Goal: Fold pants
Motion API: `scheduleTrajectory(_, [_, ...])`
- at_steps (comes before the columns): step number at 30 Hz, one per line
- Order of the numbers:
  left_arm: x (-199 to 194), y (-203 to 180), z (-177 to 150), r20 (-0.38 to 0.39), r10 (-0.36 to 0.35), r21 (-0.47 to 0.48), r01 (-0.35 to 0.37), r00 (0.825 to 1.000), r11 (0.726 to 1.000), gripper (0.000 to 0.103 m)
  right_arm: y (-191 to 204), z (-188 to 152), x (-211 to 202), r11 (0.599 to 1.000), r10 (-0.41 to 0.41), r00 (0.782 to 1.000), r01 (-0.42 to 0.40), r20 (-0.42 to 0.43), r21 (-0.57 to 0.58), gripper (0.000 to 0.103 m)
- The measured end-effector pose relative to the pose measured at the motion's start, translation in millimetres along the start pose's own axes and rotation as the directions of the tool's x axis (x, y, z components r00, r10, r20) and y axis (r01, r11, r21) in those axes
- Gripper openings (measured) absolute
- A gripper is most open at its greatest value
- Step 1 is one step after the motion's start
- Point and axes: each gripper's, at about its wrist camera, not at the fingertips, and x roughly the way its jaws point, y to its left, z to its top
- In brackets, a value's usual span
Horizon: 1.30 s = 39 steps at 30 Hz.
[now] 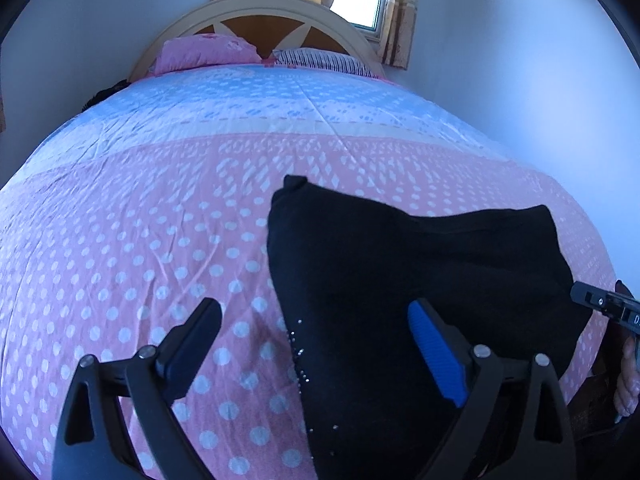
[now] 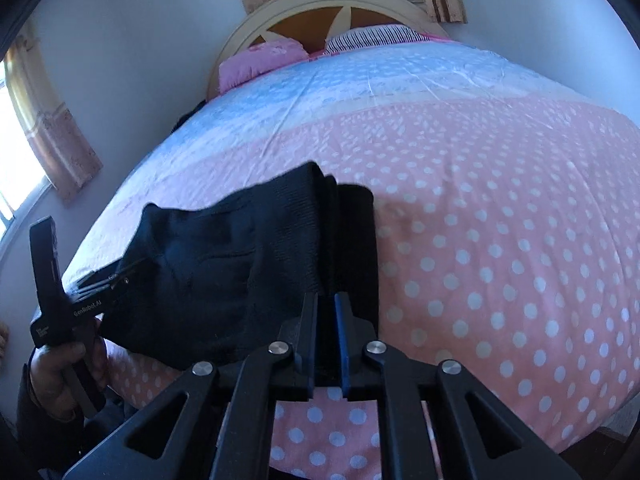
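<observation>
black pants (image 1: pixel 420 280) lie folded in a compact bundle on my polka-dot bedspread (image 1: pixel 140 240), my right gripper (image 2: pixel 326 304) clamping their near edge, my left gripper (image 1: pixel 316 320) spread wide, empty, so probably just tidying left.

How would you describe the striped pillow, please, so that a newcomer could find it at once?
Start at the arched cream headboard at the far end of the bed. Two pillows lie against it, side by side. The striped pillow is the one nearer the window, white with thin dark lines, unlike the plain pink pillow beside it.

Left gripper (image 1: pixel 316 320) jaws wide; right gripper (image 2: pixel 326 308) jaws clamped
</observation>
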Motion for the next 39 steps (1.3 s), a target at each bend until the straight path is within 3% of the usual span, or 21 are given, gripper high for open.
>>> scheduleTrajectory(1, [0,0,0,0.001,0.0,0.003,0.0,1.0,1.0,0.097,1,3,-3,1.0,0.0,1.0,0.0,0.014,0.007,0.037])
scheduleTrajectory(2, [0,-1,-1,0.001,-0.003,0.007,0.003,1.0,1.0,0.097,0,8,-7,1.0,0.006,0.999,-0.006,0.036,0.014,0.063])
scheduleTrajectory(3, [1,-2,-2,-0.003,-0.006,0.01,0.006,1.0,1.0,0.097,0,15,-10,1.0,0.021,0.997,-0.022,0.069,0.022,0.07])
scheduleTrajectory(6, [-1,-3,-3,-0.001,-0.004,0.02,0.004,1.0,1.0,0.097,1,35,-5,0.999,0.015,0.992,-0.019,0.121,0.032,0.07])
scheduleTrajectory(9, [1,-3,-2,-0.001,-0.006,0.018,0.006,1.0,1.0,0.097,-1,50,22,0.996,0.056,0.996,-0.06,0.069,0.067,0.065])
scheduleTrajectory(11, [0,-1,0,-0.002,-0.011,0.009,0.011,1.0,1.0,0.097,-4,52,41,0.994,0.077,0.997,-0.077,0.002,0.08,0.019])
scheduleTrajectory(15, [-3,13,17,0.042,0.018,-0.029,-0.017,0.999,0.999,0.1,-8,50,31,0.994,0.073,0.996,-0.076,0.043,0.073,0.011])
scheduleTrajectory(17, [6,21,31,0.05,0.093,-0.036,-0.092,0.994,0.995,0.102,-10,47,25,0.996,0.044,0.997,-0.048,0.062,0.074,0.009])
scheduleTrajectory(19, [22,31,36,0.017,0.144,-0.051,-0.143,0.989,0.988,0.103,-15,44,31,0.996,0.014,0.999,-0.018,0.045,0.086,0.009])
scheduleTrajectory(22, [43,41,38,-0.064,0.103,-0.097,-0.109,0.993,0.989,0.103,-18,36,40,0.997,-0.005,0.999,0.002,0.039,0.072,0.009])
scheduleTrajectory(25, [39,41,38,-0.044,0.093,-0.106,-0.097,0.995,0.99,0.103,-15,38,38,0.998,-0.019,0.999,0.016,0.049,0.068,0.01])
scheduleTrajectory(29, [18,41,31,0.004,0.056,-0.136,-0.055,0.998,0.989,0.103,-6,35,14,0.998,-0.054,0.993,0.049,0.103,0.046,0.035])
scheduleTrajectory(34, [-11,28,18,0.037,0.011,-0.122,-0.006,0.999,0.993,0.103,25,17,-27,0.994,-0.008,0.981,0.028,0.192,-0.103,0.042])
scheduleTrajectory(39, [-25,6,-2,0.022,-0.017,-0.045,0.018,1.0,0.999,0.103,44,-6,-20,0.975,0.033,0.994,-0.01,0.102,-0.222,0.044])
